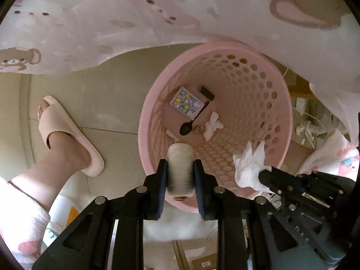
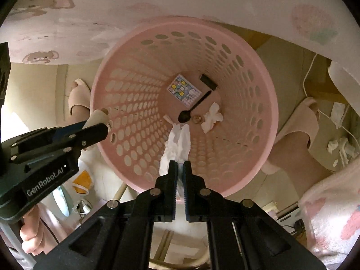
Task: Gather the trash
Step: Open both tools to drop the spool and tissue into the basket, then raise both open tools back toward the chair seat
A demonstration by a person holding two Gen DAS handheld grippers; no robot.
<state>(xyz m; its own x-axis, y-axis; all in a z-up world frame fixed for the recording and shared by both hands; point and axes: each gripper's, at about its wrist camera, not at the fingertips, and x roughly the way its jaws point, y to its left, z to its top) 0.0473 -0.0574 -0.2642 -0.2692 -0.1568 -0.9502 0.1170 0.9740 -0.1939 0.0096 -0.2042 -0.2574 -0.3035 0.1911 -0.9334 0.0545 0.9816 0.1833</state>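
Note:
A pink perforated basket (image 1: 281, 103) (image 2: 265, 85) stands on the floor below both grippers. My left gripper (image 1: 180, 168) is shut on a cream thread spool (image 1: 180, 168) above the basket's near rim; the left gripper (image 2: 99, 126) and the spool (image 2: 96, 118) also show in the right wrist view. My right gripper (image 2: 179, 165) is shut on a crumpled white tissue (image 2: 177, 144) over the basket; the right gripper (image 1: 265, 173) and the tissue (image 1: 247, 166) also show in the left wrist view. Inside lie a colourful card (image 1: 187, 101), a black spoon (image 1: 191, 123), a dark tube (image 1: 205, 92) and another tissue (image 1: 212, 126).
A bedsheet with bear prints (image 1: 112, 22) hangs over the far side. The person's slippered feet (image 1: 67, 132) (image 2: 301, 121) stand on the tiled floor left and right of the basket. Cables and scraps (image 2: 337, 144) lie at the right.

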